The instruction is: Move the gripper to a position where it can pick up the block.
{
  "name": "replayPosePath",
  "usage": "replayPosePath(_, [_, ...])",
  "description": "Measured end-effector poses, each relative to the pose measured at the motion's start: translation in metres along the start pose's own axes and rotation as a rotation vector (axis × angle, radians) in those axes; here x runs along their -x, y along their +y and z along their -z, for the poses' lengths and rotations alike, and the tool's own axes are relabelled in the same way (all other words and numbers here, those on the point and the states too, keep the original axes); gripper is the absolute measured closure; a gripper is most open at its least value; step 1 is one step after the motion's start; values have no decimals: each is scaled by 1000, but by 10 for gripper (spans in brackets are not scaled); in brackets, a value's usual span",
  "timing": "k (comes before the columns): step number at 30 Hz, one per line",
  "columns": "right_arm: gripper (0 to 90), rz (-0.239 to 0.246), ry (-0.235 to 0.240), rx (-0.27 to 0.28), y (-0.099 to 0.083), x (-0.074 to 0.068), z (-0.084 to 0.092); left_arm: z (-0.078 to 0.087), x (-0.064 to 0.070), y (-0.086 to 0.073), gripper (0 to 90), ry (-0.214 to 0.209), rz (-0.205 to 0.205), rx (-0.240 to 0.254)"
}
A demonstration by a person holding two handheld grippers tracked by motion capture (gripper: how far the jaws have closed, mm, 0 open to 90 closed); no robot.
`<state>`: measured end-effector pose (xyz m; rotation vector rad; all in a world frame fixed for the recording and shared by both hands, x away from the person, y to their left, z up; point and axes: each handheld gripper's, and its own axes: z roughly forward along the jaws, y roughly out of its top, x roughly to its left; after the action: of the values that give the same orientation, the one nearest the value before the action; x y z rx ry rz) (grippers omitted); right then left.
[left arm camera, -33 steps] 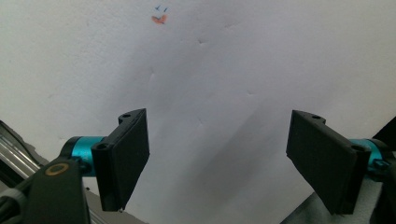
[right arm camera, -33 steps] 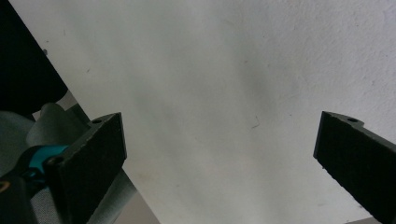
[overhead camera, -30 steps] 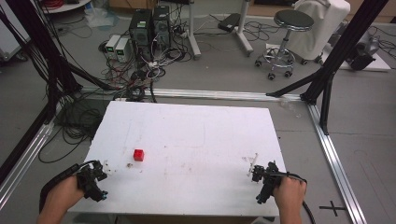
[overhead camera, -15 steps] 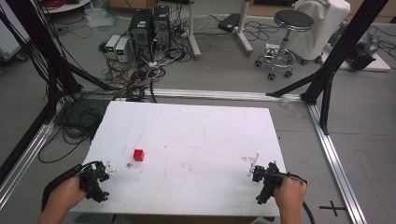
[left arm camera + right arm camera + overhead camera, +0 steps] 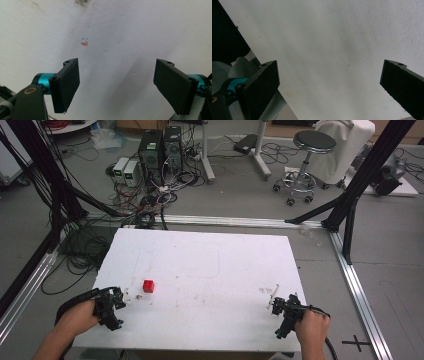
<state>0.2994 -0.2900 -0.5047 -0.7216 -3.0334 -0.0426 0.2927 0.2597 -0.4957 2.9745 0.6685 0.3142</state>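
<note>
— How many things do I have on the table (image 5: 210, 270)?

— I count one red cube (image 5: 148, 286), nothing stacked on it, and one table under it.

— And grippers?

— Two: my left gripper (image 5: 111, 306) and my right gripper (image 5: 281, 306), one hand (image 5: 80, 317) on each, so two hands. Each gripper has two black jaws, four in all, and both pairs stand wide apart with nothing between them.

— Beyond the table?

— One stool (image 5: 305, 165) and two dark computer towers (image 5: 161, 147) on the floor. The cables I can't count.
</note>
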Motion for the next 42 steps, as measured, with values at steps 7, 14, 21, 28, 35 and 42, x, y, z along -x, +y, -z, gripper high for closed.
replayPosePath(7, [16, 5, 4, 8, 0, 0, 0, 11, -13, 12, 212, -11, -85, -21])
replayPosePath(14, [16, -4, 2, 16, -1, -1, 2, 25, -27, 23, 210, -11, -144, -17])
replayPosePath(21, [16, 8, 0, 16, 0, -1, 2, 34, -41, 37, 203, 13, -216, 10])
replayPosePath(28, [15, 6, 0, 22, -1, -1, 3, 37, -49, 45, 205, -1, -286, 9])
replayPosePath(35, [16, 12, 4, 19, 0, -1, 1, 40, -61, 57, 205, -7, -360, 1])
replayPosePath(42, [16, 11, 4, 18, 0, 0, 1, 40, -67, 71, 204, -2, -425, 6])
